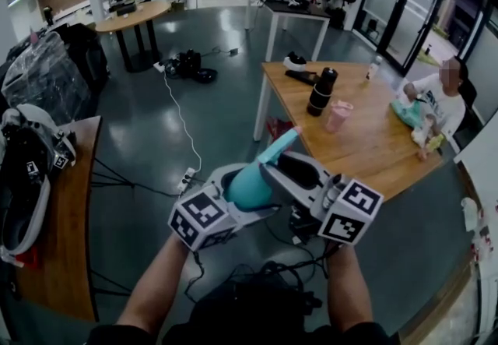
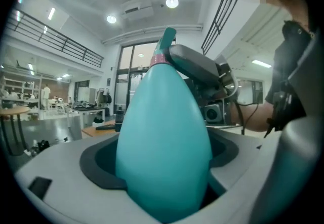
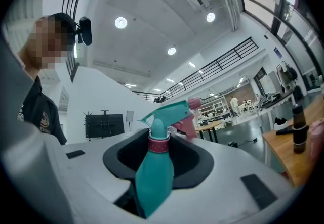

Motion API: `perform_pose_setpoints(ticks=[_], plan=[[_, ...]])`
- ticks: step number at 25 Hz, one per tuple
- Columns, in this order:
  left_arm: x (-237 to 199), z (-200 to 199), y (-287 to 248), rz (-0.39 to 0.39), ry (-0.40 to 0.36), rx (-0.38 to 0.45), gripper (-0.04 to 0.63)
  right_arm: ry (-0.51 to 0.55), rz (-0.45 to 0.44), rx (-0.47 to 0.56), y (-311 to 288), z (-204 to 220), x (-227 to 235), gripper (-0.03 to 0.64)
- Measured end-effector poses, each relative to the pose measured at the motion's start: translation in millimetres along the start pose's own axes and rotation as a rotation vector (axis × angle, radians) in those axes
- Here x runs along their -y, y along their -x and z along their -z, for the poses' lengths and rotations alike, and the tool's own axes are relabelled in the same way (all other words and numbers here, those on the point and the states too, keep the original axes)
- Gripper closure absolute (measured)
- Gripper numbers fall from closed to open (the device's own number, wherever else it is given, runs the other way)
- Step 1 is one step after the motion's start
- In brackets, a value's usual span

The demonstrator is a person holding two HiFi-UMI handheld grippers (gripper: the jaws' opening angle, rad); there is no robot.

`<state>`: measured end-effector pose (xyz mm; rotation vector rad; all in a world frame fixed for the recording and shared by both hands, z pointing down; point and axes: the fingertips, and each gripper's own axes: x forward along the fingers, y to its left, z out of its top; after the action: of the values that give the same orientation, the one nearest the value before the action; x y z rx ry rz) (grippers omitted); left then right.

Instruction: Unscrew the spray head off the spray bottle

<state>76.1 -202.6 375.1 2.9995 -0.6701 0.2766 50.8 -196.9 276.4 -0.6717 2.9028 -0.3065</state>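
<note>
Left gripper (image 1: 237,191) jaws pinching the teal spray bottle (image 2: 164,137) by its body, bracing it in mid-air. Right gripper (image 1: 285,165) jaws standing spread around the red collar (image 3: 158,144) below the spray head (image 3: 169,112), not gripping, probably repositioning for another twist.

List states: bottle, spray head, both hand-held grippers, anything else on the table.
bottle, in the air, body clamped.
spray head, still on the bottle, collar on the neck.
left hand-held gripper, shut on bottle.
right hand-held gripper, open, jaws either side of the neck, not pressing.
flask, upright on table.
cup, upright on table.
</note>
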Motion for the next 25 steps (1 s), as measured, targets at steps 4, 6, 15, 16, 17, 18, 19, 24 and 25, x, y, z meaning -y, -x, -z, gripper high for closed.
perform_pose_setpoints(ticks=[4, 6, 15, 16, 17, 18, 19, 24, 25], plan=[[22, -3, 4, 0.185, 0.021, 0.016, 0.15, -0.008, -0.12, -0.01, 8, -2, -12, 0.485], [31, -4, 6, 0.259, 0.025, 0.022, 0.15, -0.01, -0.179, -0.008, 11, -3, -17, 0.483], [6, -6, 2, 0.11, 0.059, 0.077, 0.15, 0.017, -0.072, -0.013, 11, -1, -2, 0.442], [-2, -6, 1, 0.065, 0.059, 0.075, 0.15, 0.019, -0.052, -0.008, 11, -2, 1, 0.442], [-11, -5, 0, 0.014, 0.06, 0.064, 0.15, 0.022, -0.03, -0.001, 10, -4, 4, 0.442], [-21, -3, 0, -0.039, 0.062, 0.049, 0.15, 0.025, -0.002, 0.005, 9, -5, 7, 0.442], [-29, 0, 0, -0.088, 0.064, 0.035, 0.15, 0.027, 0.033, 0.009, 8, -6, 10, 0.442], [-46, 8, 1, -0.214, 0.058, 0.013, 0.15, 0.026, 0.2, -0.027, -5, 3, 27, 0.442], [-47, 9, 1, -0.227, 0.051, 0.007, 0.15, 0.015, 0.204, -0.032, -7, 5, 27, 0.442]])
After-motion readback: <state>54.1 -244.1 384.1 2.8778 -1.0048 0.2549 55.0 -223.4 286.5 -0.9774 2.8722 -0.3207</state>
